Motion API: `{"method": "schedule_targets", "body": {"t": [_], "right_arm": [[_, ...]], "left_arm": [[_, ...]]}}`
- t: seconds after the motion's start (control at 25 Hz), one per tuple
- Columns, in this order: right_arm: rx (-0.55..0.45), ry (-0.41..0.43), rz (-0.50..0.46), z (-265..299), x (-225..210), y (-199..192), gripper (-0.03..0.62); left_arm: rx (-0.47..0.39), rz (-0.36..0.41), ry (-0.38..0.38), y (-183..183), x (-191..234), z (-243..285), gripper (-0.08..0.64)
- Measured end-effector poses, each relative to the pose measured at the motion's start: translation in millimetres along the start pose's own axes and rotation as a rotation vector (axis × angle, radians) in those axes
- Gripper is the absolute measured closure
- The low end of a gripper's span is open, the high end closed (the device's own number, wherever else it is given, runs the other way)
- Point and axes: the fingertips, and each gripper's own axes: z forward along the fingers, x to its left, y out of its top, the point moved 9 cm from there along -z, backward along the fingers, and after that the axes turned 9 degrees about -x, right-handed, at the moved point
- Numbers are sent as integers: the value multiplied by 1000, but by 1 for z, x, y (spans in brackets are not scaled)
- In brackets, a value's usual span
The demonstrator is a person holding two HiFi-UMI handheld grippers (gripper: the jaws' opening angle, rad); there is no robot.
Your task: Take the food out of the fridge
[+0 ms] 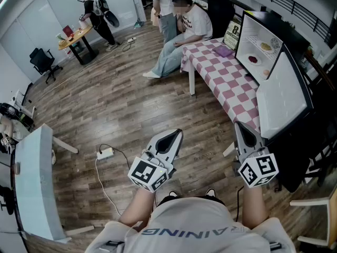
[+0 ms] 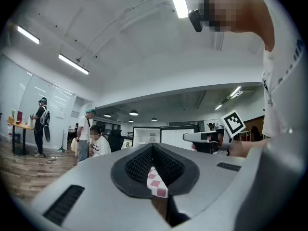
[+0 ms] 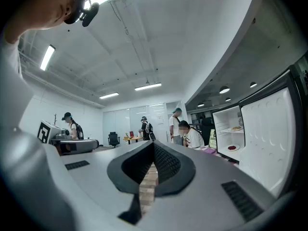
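A small white fridge (image 1: 247, 36) stands on the checkered table at the upper right of the head view, its door (image 1: 281, 96) swung wide open. On its shelves sit a plate of pale food (image 1: 266, 46) and a plate of red food (image 1: 254, 59). The right gripper view also has the pale plate (image 3: 236, 128) and the red plate (image 3: 232, 147), far ahead on the right. My left gripper (image 1: 178, 133) and right gripper (image 1: 238, 124) are held level above the wooden floor, well short of the fridge. Both are shut with nothing in them.
The pink-checkered table (image 1: 226, 80) runs from the fridge towards a seated person (image 1: 184, 28). Other people stand further back. A power strip (image 1: 105, 153) with a cable lies on the floor to my left. A white table (image 1: 34, 183) is at far left, a chair (image 1: 316, 204) at lower right.
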Motion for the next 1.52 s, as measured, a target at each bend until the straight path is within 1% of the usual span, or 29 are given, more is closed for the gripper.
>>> {"method": "schedule_targets", "body": {"t": [0.16, 0.44, 0.52, 0.68, 0.8, 0.88, 1.04, 1.2, 1.36, 1.52], "right_arm": [[1, 10, 9, 3, 0, -3, 574], [3, -1, 13, 5, 3, 1, 574], [-2, 2, 13, 8, 2, 0, 574], [-10, 0, 45, 9, 4, 2, 573], [-15, 21, 48, 10, 7, -1, 574], [-6, 16, 54, 11, 11, -4, 573], [29, -14, 63, 17, 28, -13, 573], [32, -2, 67, 27, 55, -27, 574], [41, 6, 84, 35, 80, -38, 574], [51, 0, 67, 45, 90, -43, 574]], "left_arm": [[7, 11, -2, 0, 2, 1, 552], [7, 12, -6, 2, 3, 0, 552], [5, 8, -3, 2, 5, 0, 552], [1, 4, -3, 2, 7, 0, 552], [-5, -2, -11, 3, 9, -2, 552], [-8, -8, -12, 2, 13, -5, 552], [-2, -20, -12, 0, 25, -21, 552], [8, -32, -27, -3, 46, -45, 552], [1, -56, -30, -3, 65, -63, 552], [-3, -74, -34, -4, 80, -68, 552]]}}
